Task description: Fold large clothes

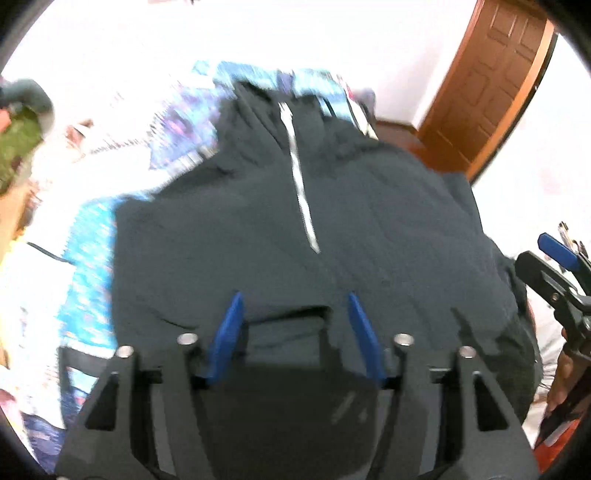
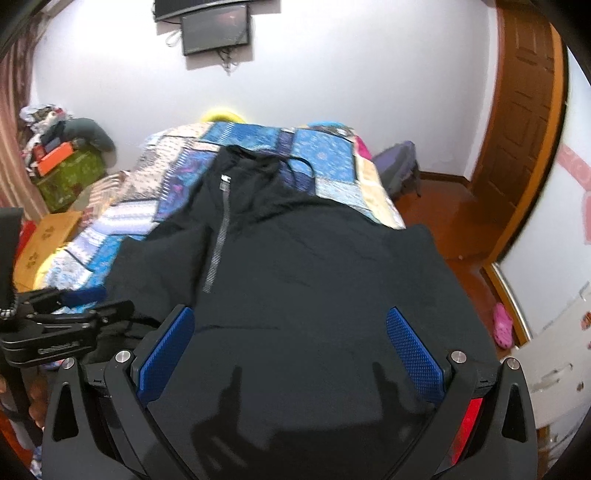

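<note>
Black fabric filled most of what both your cameras saw: a dark half-zip pullover (image 2: 295, 258) lay spread face-up on the bed, over a blue patchwork quilt (image 2: 258, 142), its collar toward the far wall and its hem toward you. The silver zipper (image 1: 301, 184) ran down from the collar to about mid-chest. On the right side, the garment's shoulder or sleeve hung past the edge of the bed, above the reddish wooden floor (image 2: 443, 221).

Your left gripper (image 1: 293, 321) hovered over the lower part of the pullover with its blue fingers (image 1: 225, 343) spread apart and nothing between them; the left wrist view was motion-blurred, so I could not tell whether the tips touched the cloth. Your right gripper (image 2: 290, 354) was also over the hem end, its blue textured fingers (image 2: 413, 354) spread wide, with only the flat fabric showing in the gap and no fold pinched.

Each gripper appeared at the edge of the other's view: the right one at the far right in the left wrist view (image 1: 557, 280), the left one at the lower left in the right wrist view (image 2: 66, 317).

Around the bed, a brown wooden door (image 2: 532, 122) stood at the right, a dark screen (image 2: 216, 31) hung on the white wall, a cluttered green box (image 2: 70, 173) sat at the left, and a pink clog (image 2: 503, 325) lay on the floor.
</note>
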A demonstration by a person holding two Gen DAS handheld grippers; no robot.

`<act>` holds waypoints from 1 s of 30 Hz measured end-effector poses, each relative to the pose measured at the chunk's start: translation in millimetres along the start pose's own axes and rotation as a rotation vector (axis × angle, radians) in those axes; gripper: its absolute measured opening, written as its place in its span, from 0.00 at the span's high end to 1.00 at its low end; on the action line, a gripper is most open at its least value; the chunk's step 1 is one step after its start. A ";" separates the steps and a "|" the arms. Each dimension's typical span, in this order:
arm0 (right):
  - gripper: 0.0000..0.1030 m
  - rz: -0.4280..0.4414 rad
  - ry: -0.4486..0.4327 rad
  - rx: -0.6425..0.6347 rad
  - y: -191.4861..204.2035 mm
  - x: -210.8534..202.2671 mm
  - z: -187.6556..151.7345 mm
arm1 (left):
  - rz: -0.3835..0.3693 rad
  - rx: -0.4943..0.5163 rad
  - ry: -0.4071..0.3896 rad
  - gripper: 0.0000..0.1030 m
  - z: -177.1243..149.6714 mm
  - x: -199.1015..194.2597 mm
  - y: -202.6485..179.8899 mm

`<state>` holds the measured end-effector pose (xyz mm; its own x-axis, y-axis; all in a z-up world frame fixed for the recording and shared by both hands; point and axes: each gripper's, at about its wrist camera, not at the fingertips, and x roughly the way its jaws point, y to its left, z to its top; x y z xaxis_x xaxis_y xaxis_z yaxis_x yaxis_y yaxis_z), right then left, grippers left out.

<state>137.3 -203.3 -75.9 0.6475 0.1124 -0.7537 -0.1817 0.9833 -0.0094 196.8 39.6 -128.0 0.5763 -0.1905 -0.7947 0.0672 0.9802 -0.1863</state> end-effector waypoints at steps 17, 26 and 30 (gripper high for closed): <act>0.00 0.222 0.075 -0.306 144.2 50.3 20.0 | 0.313 -0.165 -0.217 0.15 -21.1 -80.5 144.0; 0.02 0.261 0.292 -0.495 213.2 128.6 -9.3 | 0.339 -0.237 -0.144 0.15 -57.2 -65.1 188.5; 0.16 0.278 0.344 -0.517 228.8 152.1 -12.7 | 0.317 -0.265 -0.120 0.15 -61.4 -51.9 199.1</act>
<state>184.9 36.9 -201.0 0.2686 0.2150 -0.9390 -0.6933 0.7199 -0.0335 130.2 241.4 -159.3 0.6267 0.1410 -0.7664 -0.3309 0.9386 -0.0979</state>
